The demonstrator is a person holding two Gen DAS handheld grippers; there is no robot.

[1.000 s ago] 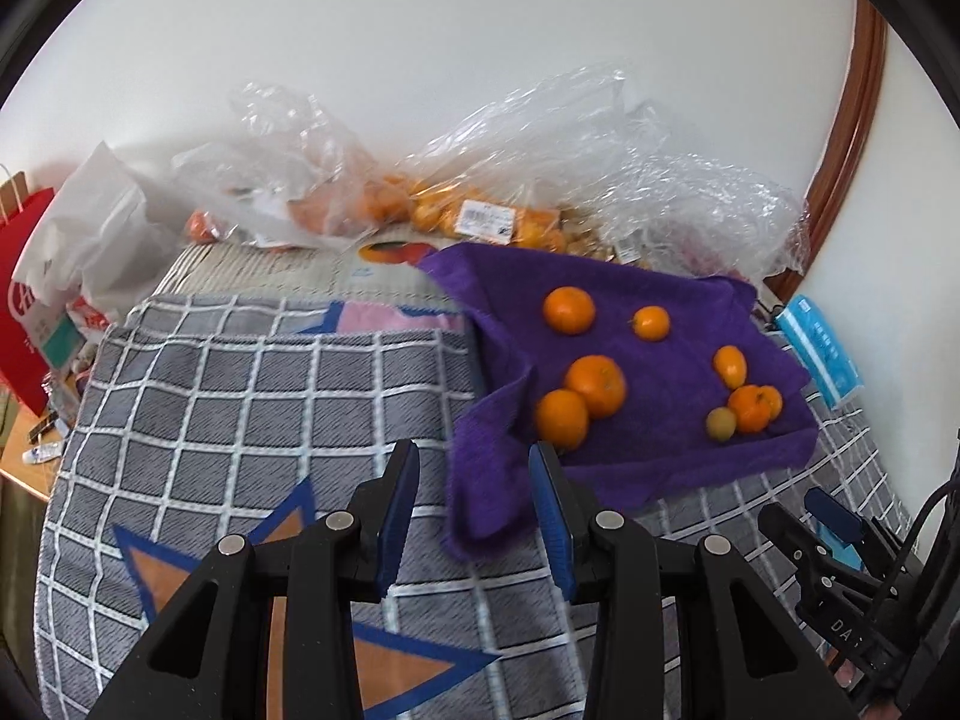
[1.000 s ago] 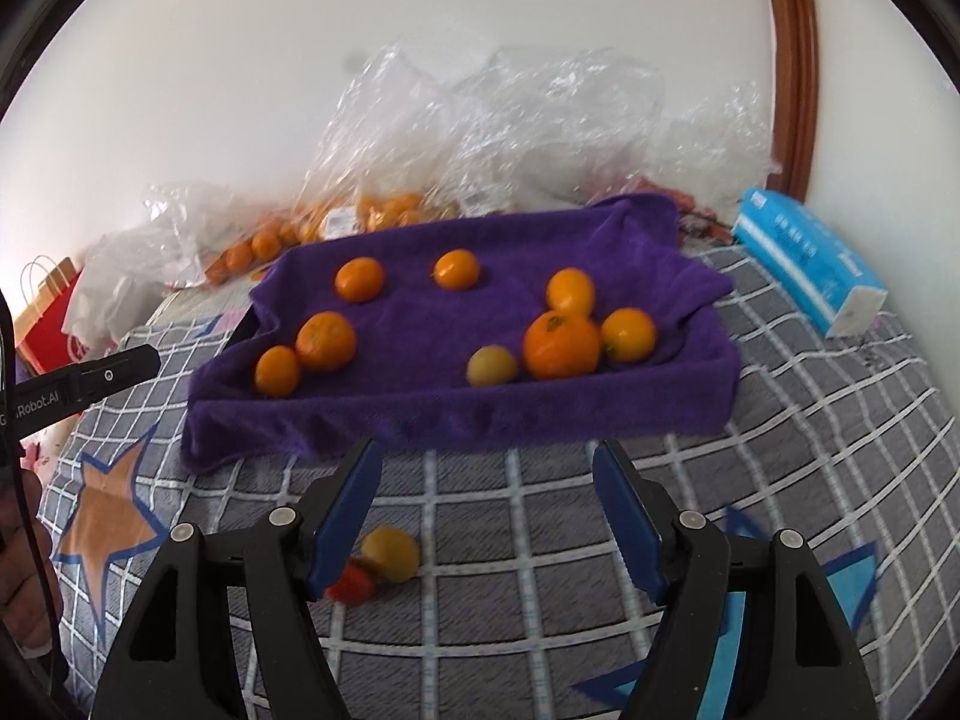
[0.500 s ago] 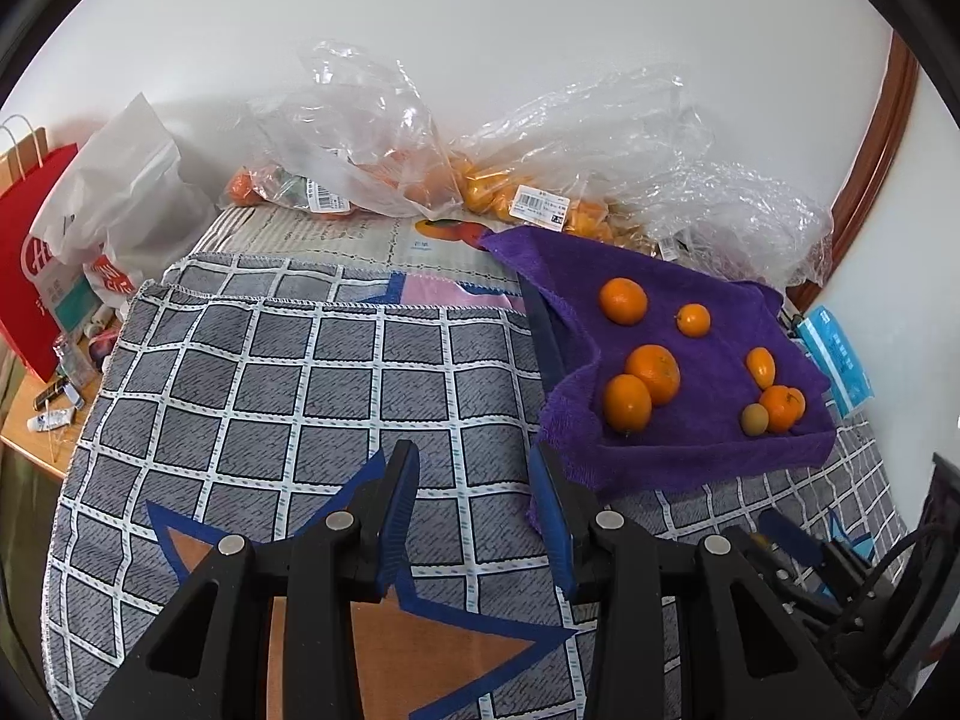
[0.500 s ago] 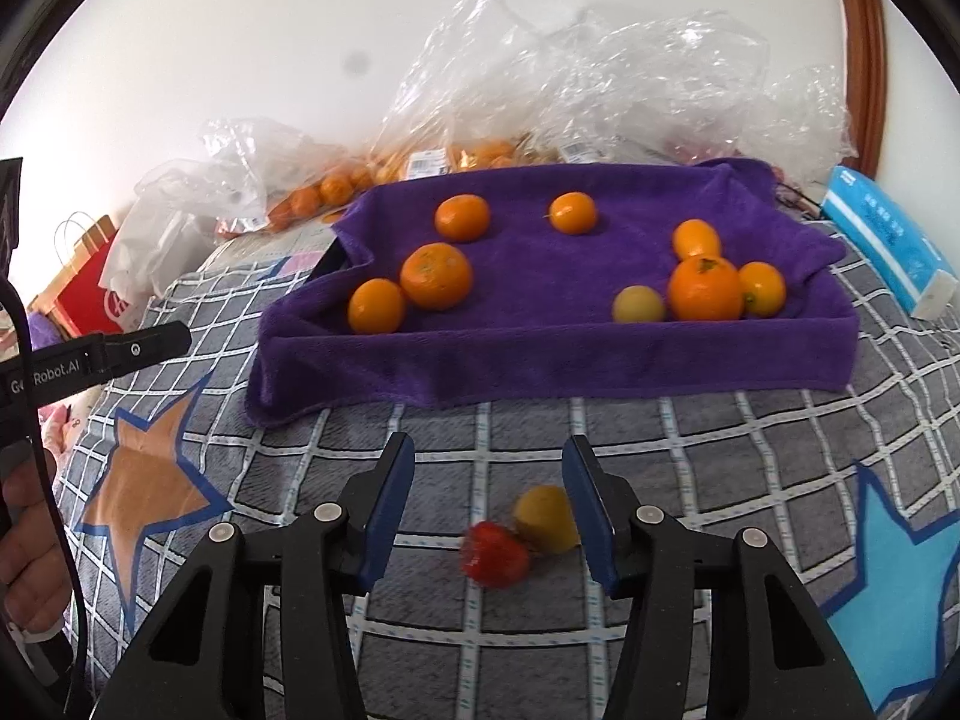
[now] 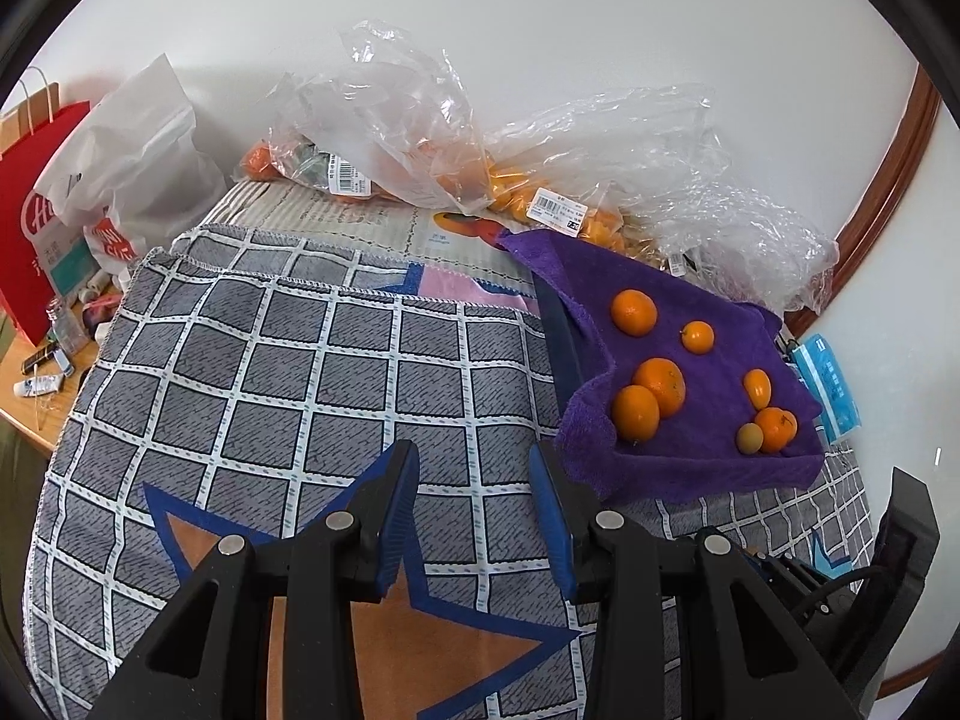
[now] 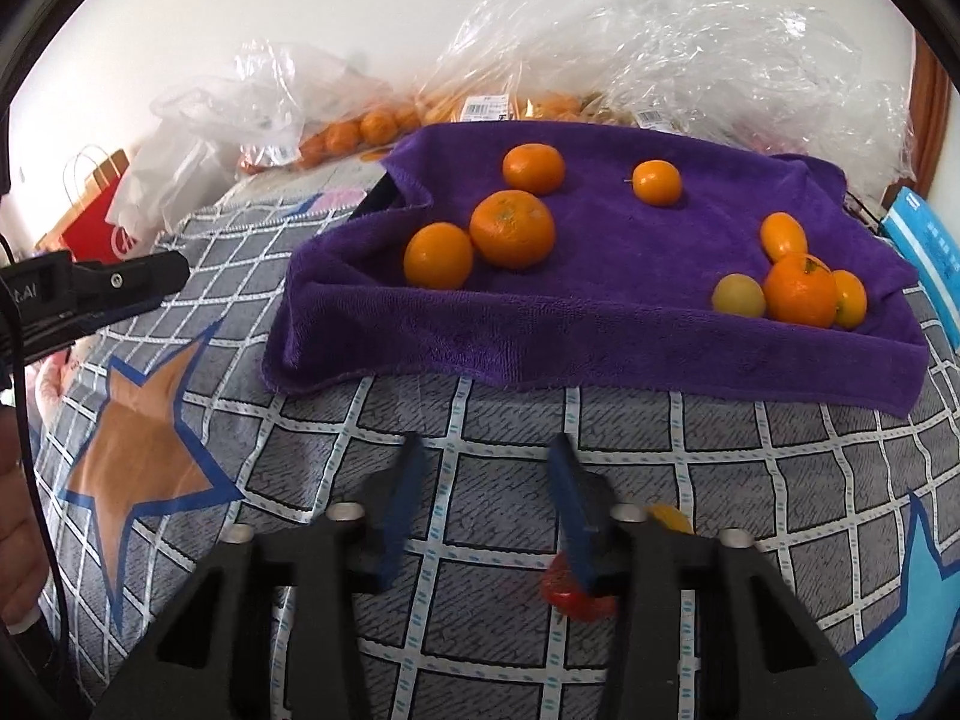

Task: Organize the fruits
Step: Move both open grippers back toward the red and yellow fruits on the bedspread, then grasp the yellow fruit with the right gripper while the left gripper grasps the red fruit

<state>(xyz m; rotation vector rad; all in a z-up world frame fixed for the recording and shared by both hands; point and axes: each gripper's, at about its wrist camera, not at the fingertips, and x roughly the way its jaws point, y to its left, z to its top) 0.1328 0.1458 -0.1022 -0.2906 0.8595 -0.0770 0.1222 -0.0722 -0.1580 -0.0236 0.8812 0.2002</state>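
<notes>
Ahead of the right gripper a towel lies on the blanket, bearing 8 fruits. Behind the towel, bags are piled against the wall. A box sits right of the towel. 2 loose fruits lie on the blanket just beside the gripper's right finger.

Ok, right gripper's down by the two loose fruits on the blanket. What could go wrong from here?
1. The right gripper is shut on nothing; the red fruit and yellow fruit lie outside its jaws, at the right-hand finger. Going lower may squash the red one or knock both rolling across the blanket.
2. The pale fruit sits near the purple towel's sagging front edge; a nudge could roll it off.
</notes>
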